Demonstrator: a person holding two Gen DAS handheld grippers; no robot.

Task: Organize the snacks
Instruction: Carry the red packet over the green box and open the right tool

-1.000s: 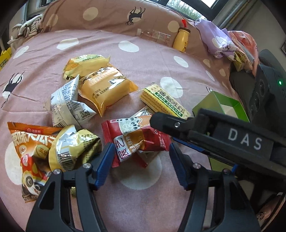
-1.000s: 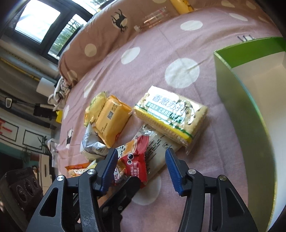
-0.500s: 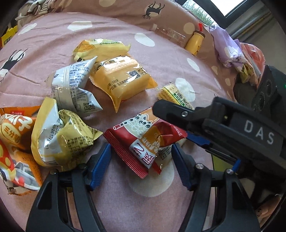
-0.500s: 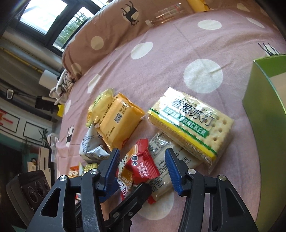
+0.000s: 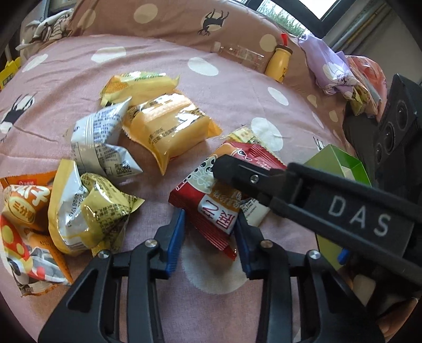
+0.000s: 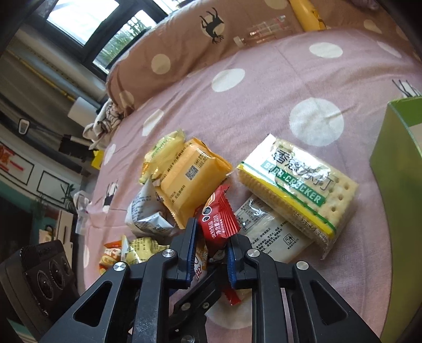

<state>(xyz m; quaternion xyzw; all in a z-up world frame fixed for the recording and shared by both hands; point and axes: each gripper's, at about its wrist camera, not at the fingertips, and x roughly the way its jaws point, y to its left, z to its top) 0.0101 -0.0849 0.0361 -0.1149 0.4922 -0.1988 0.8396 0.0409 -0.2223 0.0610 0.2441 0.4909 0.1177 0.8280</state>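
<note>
My left tongs (image 5: 208, 237) are closing on the red snack packet (image 5: 211, 208): its lower end sits between the blue pads, and both pads look to be against its crimped edges. My right tongs (image 6: 209, 249) are drawn narrow and clamp the same red snack packet (image 6: 217, 221) at its other end, so the packet stands up out of the blue pads with its serrated top edge tilted away from me. In the left wrist view the black body of the right tongs crosses over the packet's upper part.

The packet is glossy red with a white label of printed characters, a pale panel with dark dots and toothed seals at both ends. It is creased where it is pinched.

Taking the red packet as the landmark: far to its left lies an orange cartoon-print bag (image 5: 23, 232), then a crumpled yellow and silver wrapper (image 5: 87, 211), then a silver-grey wrapper (image 5: 100, 142). Up and left of it sit a shiny orange-yellow packet (image 5: 168, 129) and a paler yellow one (image 5: 139, 84) behind that. Just right of it lies a flat white sachet (image 6: 269, 234), partly under the soda cracker pack (image 6: 298, 190). Further right stands the green box (image 6: 398, 168), its wall close to the crackers.

Everything rests on a pink polka-dot bed cover (image 6: 250, 105). The cover beyond the crackers, toward the pillow (image 5: 171, 23), lies open, as does the strip nearest me below the packet.
</note>
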